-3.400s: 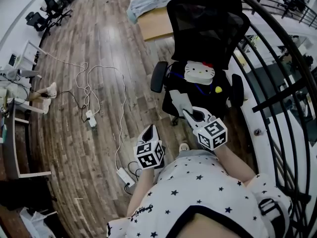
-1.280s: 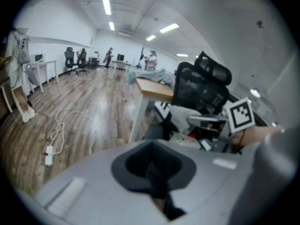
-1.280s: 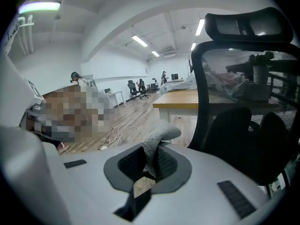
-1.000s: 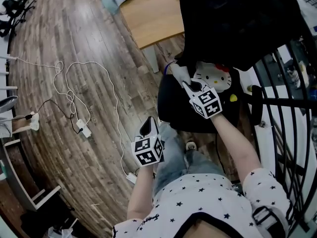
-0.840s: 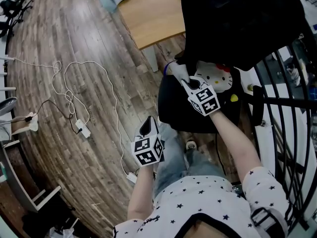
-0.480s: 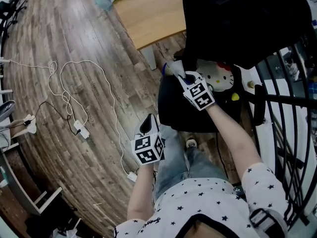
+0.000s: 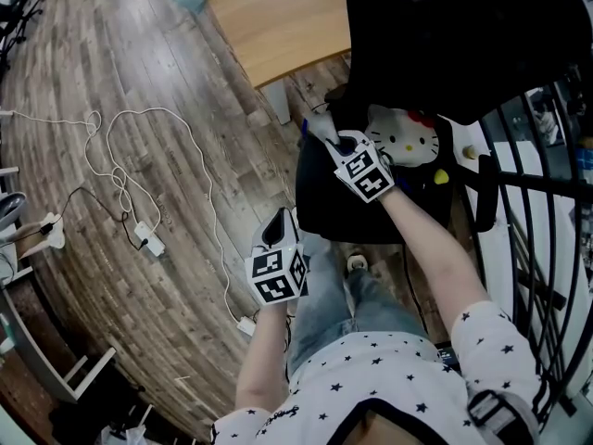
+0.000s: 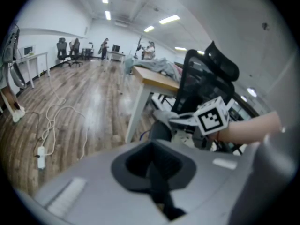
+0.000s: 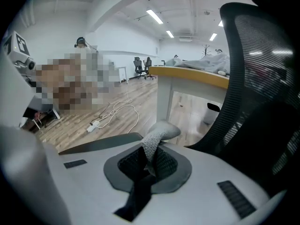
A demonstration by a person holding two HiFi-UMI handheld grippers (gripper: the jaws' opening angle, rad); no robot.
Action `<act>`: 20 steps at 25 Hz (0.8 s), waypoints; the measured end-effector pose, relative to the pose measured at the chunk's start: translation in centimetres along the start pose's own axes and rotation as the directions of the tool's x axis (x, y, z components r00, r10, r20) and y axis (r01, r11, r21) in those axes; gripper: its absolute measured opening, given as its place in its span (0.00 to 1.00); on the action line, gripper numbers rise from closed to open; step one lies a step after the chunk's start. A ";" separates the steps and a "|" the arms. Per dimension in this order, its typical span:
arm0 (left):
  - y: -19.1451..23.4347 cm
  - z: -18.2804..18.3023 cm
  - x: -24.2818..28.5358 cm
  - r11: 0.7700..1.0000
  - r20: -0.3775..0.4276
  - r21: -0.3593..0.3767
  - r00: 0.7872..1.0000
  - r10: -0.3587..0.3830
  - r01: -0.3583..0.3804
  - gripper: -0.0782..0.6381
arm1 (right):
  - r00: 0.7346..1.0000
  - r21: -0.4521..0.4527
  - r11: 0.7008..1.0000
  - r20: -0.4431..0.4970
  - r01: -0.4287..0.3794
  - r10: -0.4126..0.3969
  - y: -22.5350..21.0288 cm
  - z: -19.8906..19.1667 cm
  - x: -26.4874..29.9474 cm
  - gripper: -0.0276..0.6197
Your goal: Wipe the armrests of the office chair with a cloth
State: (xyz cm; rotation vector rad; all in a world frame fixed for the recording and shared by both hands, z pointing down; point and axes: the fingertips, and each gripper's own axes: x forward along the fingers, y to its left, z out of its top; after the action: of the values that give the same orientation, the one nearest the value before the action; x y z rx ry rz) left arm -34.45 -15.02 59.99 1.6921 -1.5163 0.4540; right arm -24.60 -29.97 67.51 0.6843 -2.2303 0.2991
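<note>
A person in a star-print shirt (image 7: 398,378) stands over a black office chair (image 7: 435,35) in an open-plan office, a gripper in each hand. The right gripper (image 7: 338,142) is clamped on a pale grey cloth (image 7: 320,123), whose knitted fabric is pinched between the jaws and folds over beyond them (image 9: 157,137). The cloth is held at the left edge of the chair's seat, just above the dark left armrest (image 8: 159,131); whether it touches the armrest cannot be made out. The chair's other armrest (image 7: 484,197) stands at the right, close to a black railing (image 7: 533,248).

The left gripper (image 7: 275,233) hangs low and nearer the person, over the wood floor (image 7: 139,91) and well apart from the chair, its jaws closed together on nothing.

A white cat-face cushion (image 7: 403,142) lies on the seat just right of the right gripper. A wooden desk (image 7: 278,17) stands to the far left of the chair. White cables (image 7: 111,170) trail across the floor on the left.
</note>
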 end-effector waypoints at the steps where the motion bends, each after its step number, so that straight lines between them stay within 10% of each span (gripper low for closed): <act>1: 0.0 -0.1 0.0 1.000 -0.001 0.000 1.000 0.000 0.000 0.12 | 1.000 -0.001 1.000 -0.004 -0.003 0.003 0.2 -0.1 0.1 0.09; 20: -0.2 -1.7 -0.8 0.999 0.005 -0.033 1.000 0.013 -0.013 0.12 | 0.999 0.031 0.999 -0.042 -0.029 0.031 1.7 -1.5 1.0 0.09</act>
State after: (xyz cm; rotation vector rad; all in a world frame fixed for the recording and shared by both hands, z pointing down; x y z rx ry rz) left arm -34.04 -13.24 60.39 1.6599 -1.5315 0.4300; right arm -25.22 -28.33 69.31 0.6555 -2.2013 0.3603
